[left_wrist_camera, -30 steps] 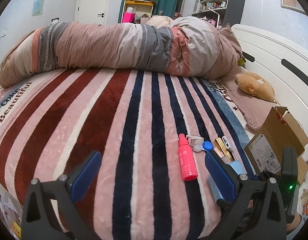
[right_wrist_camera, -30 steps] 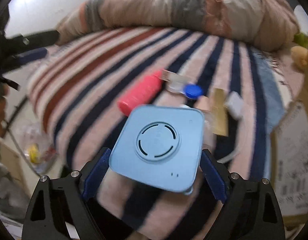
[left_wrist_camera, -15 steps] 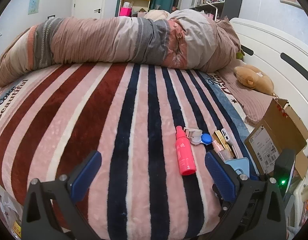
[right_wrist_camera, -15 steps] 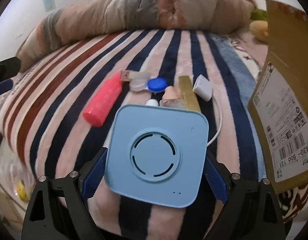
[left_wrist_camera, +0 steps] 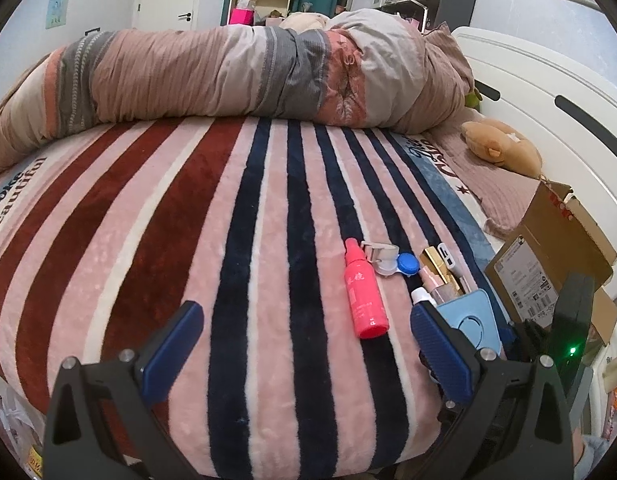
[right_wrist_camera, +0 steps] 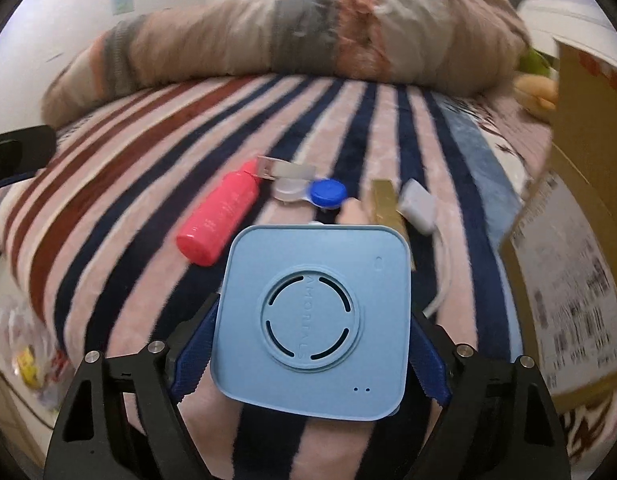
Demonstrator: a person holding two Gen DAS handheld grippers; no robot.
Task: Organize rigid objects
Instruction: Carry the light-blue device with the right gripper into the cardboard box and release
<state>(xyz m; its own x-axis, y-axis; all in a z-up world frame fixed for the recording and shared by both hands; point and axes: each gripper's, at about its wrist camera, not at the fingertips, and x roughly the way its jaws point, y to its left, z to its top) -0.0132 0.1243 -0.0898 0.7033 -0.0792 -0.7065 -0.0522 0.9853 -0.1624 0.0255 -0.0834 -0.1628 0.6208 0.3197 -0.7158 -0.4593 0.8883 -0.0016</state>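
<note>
striped bed blanket (right_wrist_camera: 348, 120) behind, right hand-held gripper (right_wrist_camera: 308, 344) clamps blue square case (right_wrist_camera: 314, 332), flat face toward camera.

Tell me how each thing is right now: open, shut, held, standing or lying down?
Left tongs: open, holding nothing.
Right tongs: shut on the blue square box.
Pink bottle: lying down on the striped blanket, cap on.
Lens case: lying flat, blue cap on.
Gold tube: lying down.
White charger: lying on the blanket.
Cardboard box: standing, top flaps open.
</note>
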